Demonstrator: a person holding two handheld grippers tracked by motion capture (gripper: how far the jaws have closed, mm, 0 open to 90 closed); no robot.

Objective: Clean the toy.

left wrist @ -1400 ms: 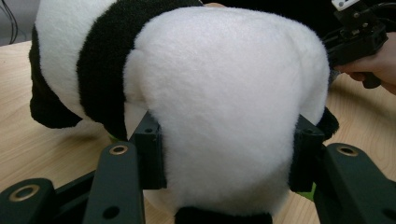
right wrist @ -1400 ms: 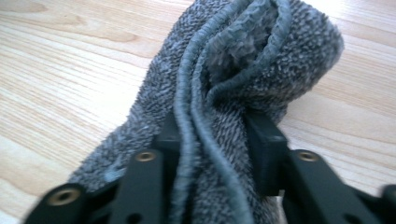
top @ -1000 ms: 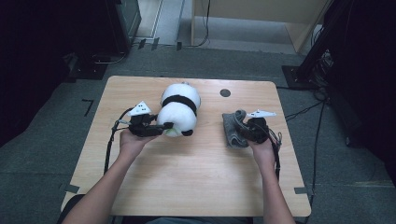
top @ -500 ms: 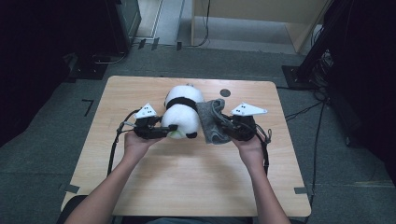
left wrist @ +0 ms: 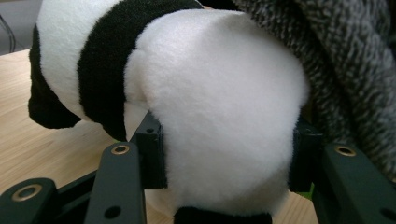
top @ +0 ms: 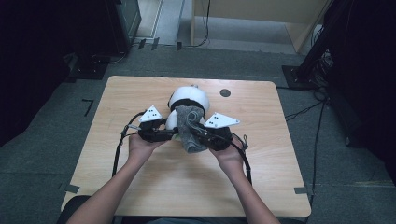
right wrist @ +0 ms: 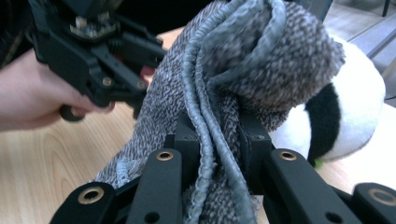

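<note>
Here the panda plush (top: 188,99) lies near the middle of the wooden table (top: 140,186), a little toward its far edge, white with a black band round its body. In the left gripper view its round white head (left wrist: 219,116) sits between the two black jaws, which press into it from both sides — the left gripper (top: 161,135) is clamped on the plush. A grey knitted cloth (top: 190,128) is draped over the near side of the plush and hangs down to the tabletop. The right gripper (top: 212,135) pinches this cloth: in the right gripper view a folded, hemmed edge (right wrist: 205,140) runs up between the jaws, which are closed tight on it, and the cloth rises and bunches against the plush behind it.

Both grippers meet close together at the plush, each held in a hand, forearms coming in from the near edge. No brand, label or writing can be read on the plush, the cloth or the grippers.

The table is pale wood grain with a dark round mark (top: 225,92) near its far edge — beyond it lies grey carpet, with cables (top: 308,109) trailing on the right and dark equipment at both sides.
</note>
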